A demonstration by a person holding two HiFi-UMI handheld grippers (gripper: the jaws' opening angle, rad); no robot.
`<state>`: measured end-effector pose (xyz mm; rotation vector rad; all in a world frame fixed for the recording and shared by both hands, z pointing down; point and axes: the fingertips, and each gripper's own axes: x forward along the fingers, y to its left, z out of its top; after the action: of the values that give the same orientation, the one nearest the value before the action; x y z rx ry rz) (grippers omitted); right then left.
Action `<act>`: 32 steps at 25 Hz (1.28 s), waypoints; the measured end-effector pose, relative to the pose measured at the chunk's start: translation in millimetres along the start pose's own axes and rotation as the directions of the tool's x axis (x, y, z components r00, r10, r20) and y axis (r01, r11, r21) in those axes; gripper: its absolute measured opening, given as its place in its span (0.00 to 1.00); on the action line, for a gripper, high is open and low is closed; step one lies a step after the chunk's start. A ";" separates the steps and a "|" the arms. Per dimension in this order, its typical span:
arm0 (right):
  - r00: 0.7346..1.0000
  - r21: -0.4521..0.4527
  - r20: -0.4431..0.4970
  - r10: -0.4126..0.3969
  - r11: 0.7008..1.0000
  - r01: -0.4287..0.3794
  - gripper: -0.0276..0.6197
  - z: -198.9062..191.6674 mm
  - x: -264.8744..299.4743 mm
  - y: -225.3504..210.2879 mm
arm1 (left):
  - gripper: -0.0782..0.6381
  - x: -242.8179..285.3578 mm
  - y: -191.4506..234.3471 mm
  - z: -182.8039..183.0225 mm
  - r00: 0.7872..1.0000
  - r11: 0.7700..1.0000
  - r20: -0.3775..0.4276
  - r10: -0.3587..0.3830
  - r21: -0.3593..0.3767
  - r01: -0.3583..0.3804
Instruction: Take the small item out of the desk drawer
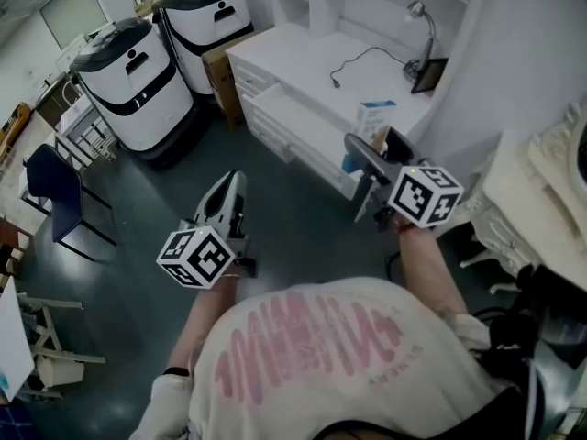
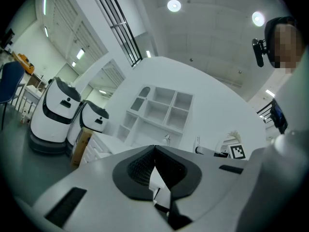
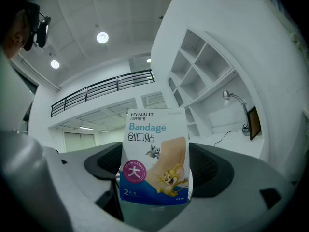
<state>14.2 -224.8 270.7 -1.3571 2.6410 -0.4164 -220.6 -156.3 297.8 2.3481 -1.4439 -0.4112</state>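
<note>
A small blue-and-white bandage box [image 3: 155, 156] stands upright between the jaws of my right gripper [image 3: 155, 170], which is shut on it. From the head view the same box [image 1: 373, 126] is held up over the white desk [image 1: 303, 62], with the right gripper [image 1: 367, 159] just in front of the open desk drawer [image 1: 293, 131]. My left gripper [image 1: 225, 204] hangs over the dark floor, well short of the desk. Its jaws meet at the tips with nothing between them [image 2: 154, 170].
Two white-and-black rounded machines [image 1: 133, 85] stand left of the desk, with a cardboard box [image 1: 225, 71] beside them. A lamp [image 1: 417, 16], a cable and a small tablet [image 1: 429, 74] sit on the desk. A blue chair [image 1: 50, 186] is at far left. White shelving [image 2: 159, 112] rises behind.
</note>
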 end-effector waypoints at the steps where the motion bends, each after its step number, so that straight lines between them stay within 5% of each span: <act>1: 1.000 0.000 0.004 0.002 1.000 -0.002 0.70 1.6 -4.0 2.2 | 0.15 -3.2 -3.4 0.6 1.000 1.000 0.004 -0.002 -0.001 0.002; 32: 0.994 -0.028 -0.104 -0.025 0.999 0.022 0.70 -17.2 -110.3 1.0 | 0.15 -54.3 -76.1 -46.7 0.999 0.996 -0.005 0.033 -0.086 -0.033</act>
<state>73.3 -131.5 286.9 -1.4125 2.7260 -0.4679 -164.2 -69.0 309.4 2.2533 -1.4321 -0.4512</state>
